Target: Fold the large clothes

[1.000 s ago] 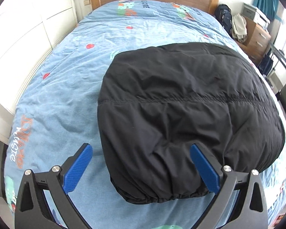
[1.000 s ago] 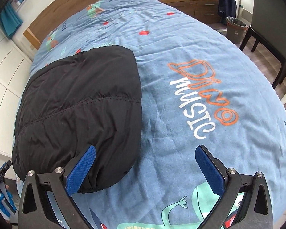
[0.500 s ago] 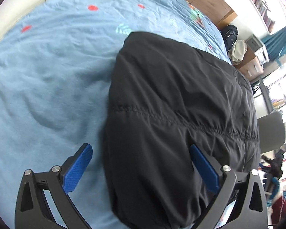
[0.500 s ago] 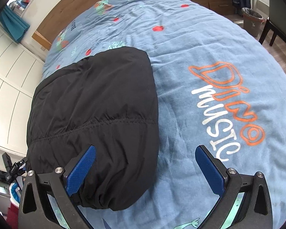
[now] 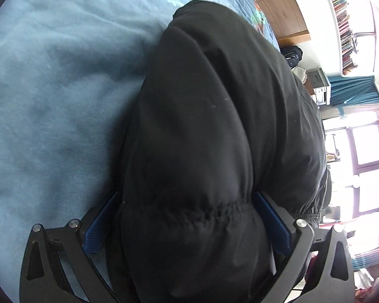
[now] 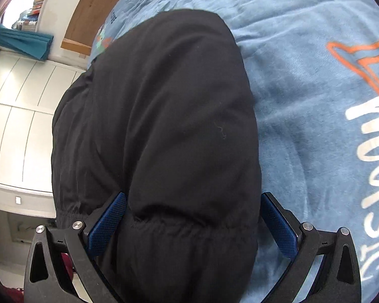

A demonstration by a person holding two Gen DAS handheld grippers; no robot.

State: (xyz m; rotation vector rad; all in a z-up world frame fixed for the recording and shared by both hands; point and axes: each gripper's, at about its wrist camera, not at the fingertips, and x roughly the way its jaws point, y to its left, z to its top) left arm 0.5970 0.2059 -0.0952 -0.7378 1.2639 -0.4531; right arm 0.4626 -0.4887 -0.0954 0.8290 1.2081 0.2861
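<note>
Straddling the near hem, both tongs sit at the edge of the black padded jacket [image 5: 214,131], which lies folded into a thick bundle on the bed [image 5: 50,88] with its blue printed cover.

Left tongs [image 5: 187,223]: spread wide, with the elasticated hem bulging between the two blue pads [image 5: 102,223]. The fabric touches both pads, but the pictures do not show whether any squeeze is applied; the grip reads as not yet closed.

Right tongs [image 6: 192,221]: likewise spread wide across the hem at the jacket's other near corner, with padding filling the gap and pressing against the blue pads [image 6: 107,223].

Governing relation: the jacket lies directly ahead of both tongs and between their jaws. Its long axis runs away from them toward the wooden headboard [image 5: 273,2], roughly parallel to the fingers. The gathered hem is the near end; the rounded far end points at the headboard. Neither tongs is clearly nearer; each already meets the hem, left at the left corner and right at the right corner.

Judgement: the coming move is likely a closure on the hem, followed by carrying it forward along the long axis to halve the bundle. The padding is bulky and springy, so a shallow bite may slip off the slick shell.
</note>
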